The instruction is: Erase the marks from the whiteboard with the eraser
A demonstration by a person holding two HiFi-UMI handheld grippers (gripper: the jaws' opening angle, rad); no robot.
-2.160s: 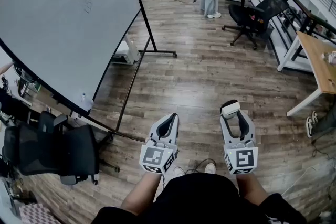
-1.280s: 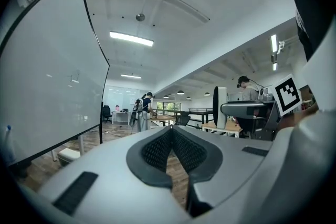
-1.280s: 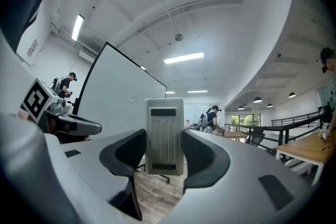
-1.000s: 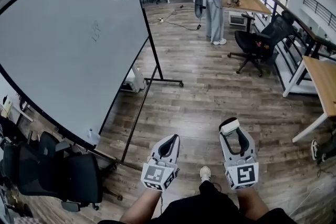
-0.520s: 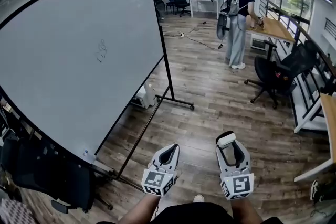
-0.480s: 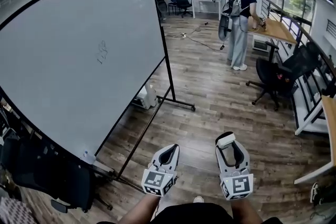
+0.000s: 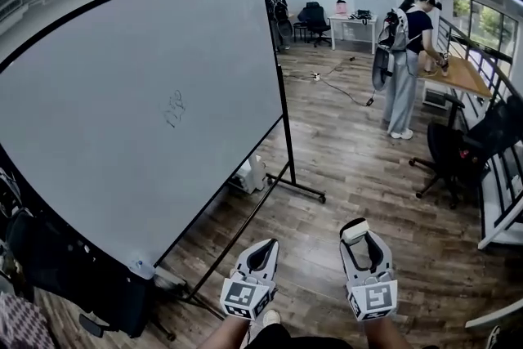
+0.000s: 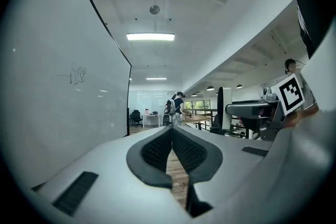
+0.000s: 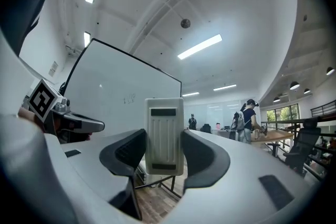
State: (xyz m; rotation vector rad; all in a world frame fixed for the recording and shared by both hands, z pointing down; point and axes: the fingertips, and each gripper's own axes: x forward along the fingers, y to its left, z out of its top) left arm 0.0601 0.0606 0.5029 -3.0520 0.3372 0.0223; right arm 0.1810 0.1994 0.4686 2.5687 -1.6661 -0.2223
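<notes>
A large whiteboard [image 7: 139, 102] on a black wheeled stand fills the left of the head view, with a small dark scribble [image 7: 172, 109] near its middle. The scribble [image 8: 77, 74] also shows in the left gripper view and, small, the scribble [image 9: 128, 98] in the right gripper view. My right gripper [image 7: 358, 237] is shut on a white eraser [image 9: 164, 135], which stands upright between its jaws; the eraser [image 7: 355, 231] shows at the tip. My left gripper [image 7: 258, 254] is shut and holds nothing. Both grippers hang low at the bottom, well short of the board.
A person [image 7: 404, 61] stands at a wooden desk [image 7: 462, 76] at the back right. Black office chairs stand at the right [image 7: 470, 151] and lower left [image 7: 49, 274]. The stand's foot bar [image 7: 298, 188] lies on the wooden floor. A small bottle [image 7: 140, 267] sits at the board's lower edge.
The head view has tilted up and moved nearer the board, so the scribble sits lower and more central. Both grippers keep their pose, the right one still holding the eraser.
</notes>
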